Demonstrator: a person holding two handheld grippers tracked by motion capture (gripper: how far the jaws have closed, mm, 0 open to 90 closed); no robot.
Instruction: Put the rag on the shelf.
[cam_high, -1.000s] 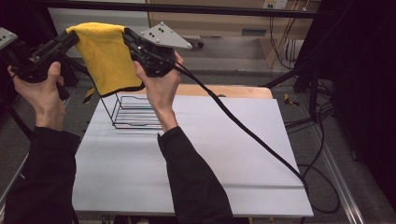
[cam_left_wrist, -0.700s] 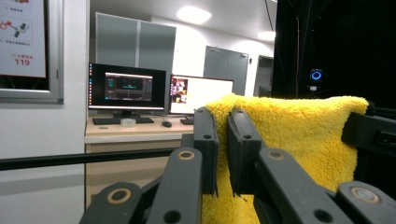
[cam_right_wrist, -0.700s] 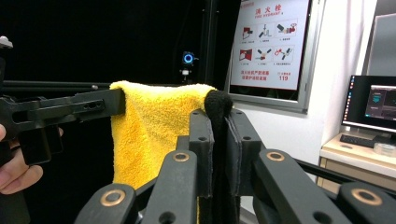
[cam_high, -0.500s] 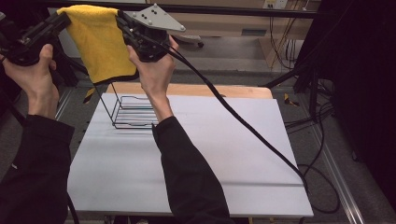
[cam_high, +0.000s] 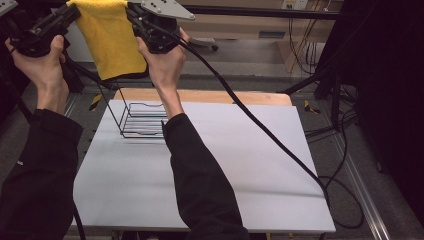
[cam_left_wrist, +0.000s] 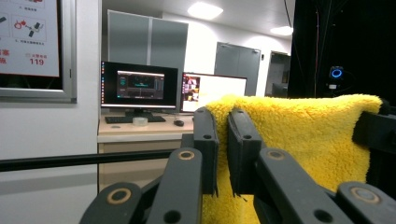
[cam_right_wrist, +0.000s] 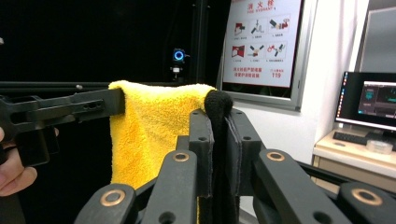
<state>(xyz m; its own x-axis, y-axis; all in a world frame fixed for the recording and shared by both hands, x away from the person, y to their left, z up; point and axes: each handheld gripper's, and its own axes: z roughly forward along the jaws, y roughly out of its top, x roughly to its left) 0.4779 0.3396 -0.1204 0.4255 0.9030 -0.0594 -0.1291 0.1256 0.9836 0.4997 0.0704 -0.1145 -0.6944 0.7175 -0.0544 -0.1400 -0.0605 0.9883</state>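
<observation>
A yellow fluffy towel (cam_high: 112, 45) hangs spread between my two grippers, high above the far left of the table. My left gripper (cam_high: 71, 11) is shut on its left top corner, and my right gripper (cam_high: 133, 10) is shut on its right top corner. In the left gripper view the jaws (cam_left_wrist: 222, 116) pinch the yellow towel (cam_left_wrist: 303, 140). In the right gripper view the jaws (cam_right_wrist: 219, 116) pinch a black-trimmed edge of the towel (cam_right_wrist: 149, 130), with the left gripper (cam_right_wrist: 70, 108) holding the far corner. A black wire rack (cam_high: 142, 120) stands on the table below the towel.
The table (cam_high: 240, 160) has a white top with a wooden strip (cam_high: 225, 96) along its far edge. The right gripper's black cable (cam_high: 260, 130) trails across the table to the right. Desks with lit monitors (cam_left_wrist: 139, 86) stand beyond the table.
Both hands have lifted the towel higher and carried it a little to the left. It stays stretched between the two grippers. The rack has not moved.
</observation>
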